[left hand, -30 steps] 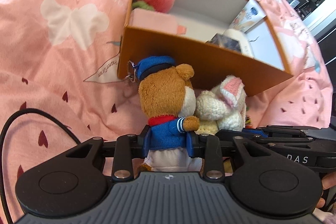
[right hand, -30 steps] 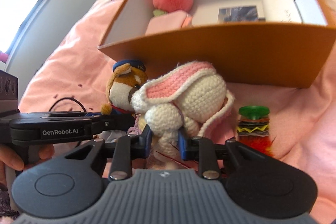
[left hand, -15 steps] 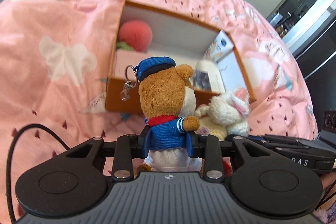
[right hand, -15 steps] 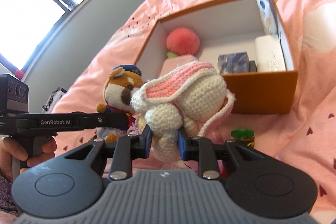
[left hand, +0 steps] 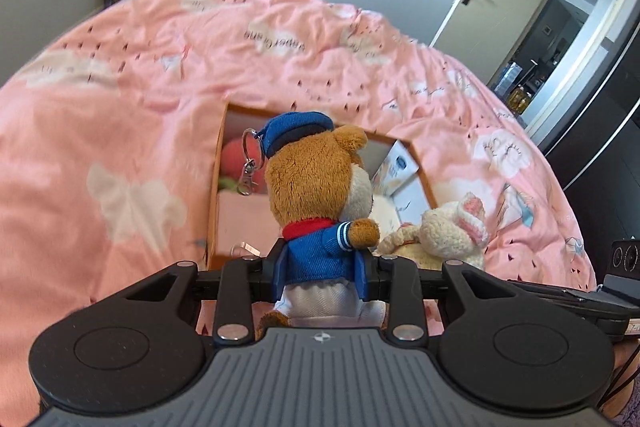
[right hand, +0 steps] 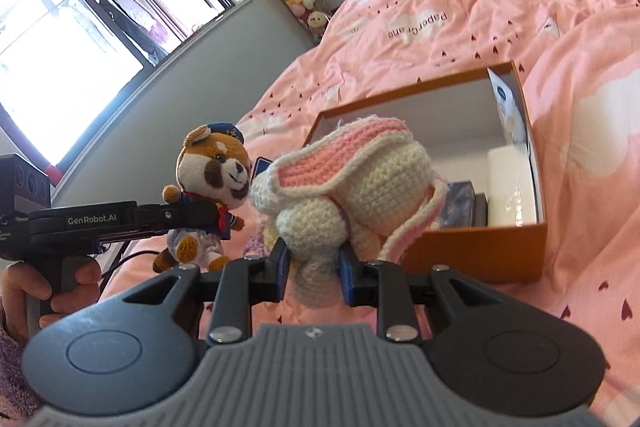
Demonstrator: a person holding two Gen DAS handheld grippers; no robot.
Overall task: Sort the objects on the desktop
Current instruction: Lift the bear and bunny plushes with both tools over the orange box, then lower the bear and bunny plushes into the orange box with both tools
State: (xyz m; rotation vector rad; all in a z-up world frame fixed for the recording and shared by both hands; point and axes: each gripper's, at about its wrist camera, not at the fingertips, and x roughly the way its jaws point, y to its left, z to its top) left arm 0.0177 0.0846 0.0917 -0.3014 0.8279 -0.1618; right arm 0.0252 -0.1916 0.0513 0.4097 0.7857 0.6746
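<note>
A: Two toys are held in the air at once. The bear (left hand: 316, 187) is clamped at the waist by the left gripper (left hand: 320, 277), jaws partly closed on its blue jacket, its keyring (left hand: 250, 163) dangling free beside its cap.

B: And the bunny (right hand: 352, 195) is pinched low on its body by the right gripper (right hand: 314, 267), jaws likewise narrowed onto the yarn, ears flopping ahead of the fingers.

A: The box (right hand: 480, 255) is seen ahead of and below both grippers, on the bed (left hand: 120, 131), already holding a pink ball (left hand: 236, 159) and some packets.

B: For a clean drop, each toy is best carried fully past the near wall before anything is let go; the bunny's loose ear could catch on the rim.

A: Agreed, and one release at a time is advised, since the grippers are close together.

B: Pose-wise, both are angled downward toward the box, the left handle gripped by a hand (right hand: 48, 291) seen from the right wrist view.
</note>
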